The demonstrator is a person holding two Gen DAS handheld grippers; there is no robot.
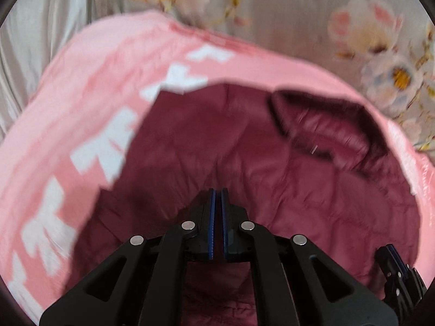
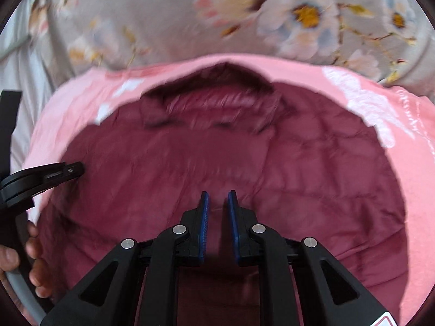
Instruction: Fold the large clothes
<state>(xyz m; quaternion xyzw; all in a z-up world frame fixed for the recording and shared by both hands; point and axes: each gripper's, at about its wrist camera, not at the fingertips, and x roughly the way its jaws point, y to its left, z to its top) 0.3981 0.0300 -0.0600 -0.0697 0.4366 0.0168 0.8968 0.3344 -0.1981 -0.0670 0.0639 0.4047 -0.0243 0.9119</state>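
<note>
Grey satiny floral bedsheet (image 2: 168, 13) fills the bkgd, smooth w/ blurred white-and-yellow blossoms. On it lies a pink blanket (image 1: 89, 81), soft, w/ blocky white shapes. Maroon quilted puffer jacket (image 2: 285, 168) is spread on the blanket, directly ahead of and under both claws; stitched panels, slightly shiny, collar (image 2: 214, 100) at the far end, puffy and curved. Left gripper (image 1: 217, 191): blue ribbed pads pressed together, nothing visibly between them, tips over the jacket. Right gripper (image 2: 218, 194): pads apart by a narrow gap, over jacket fabric, gripping nothing. Frames motion-blurred.
</note>
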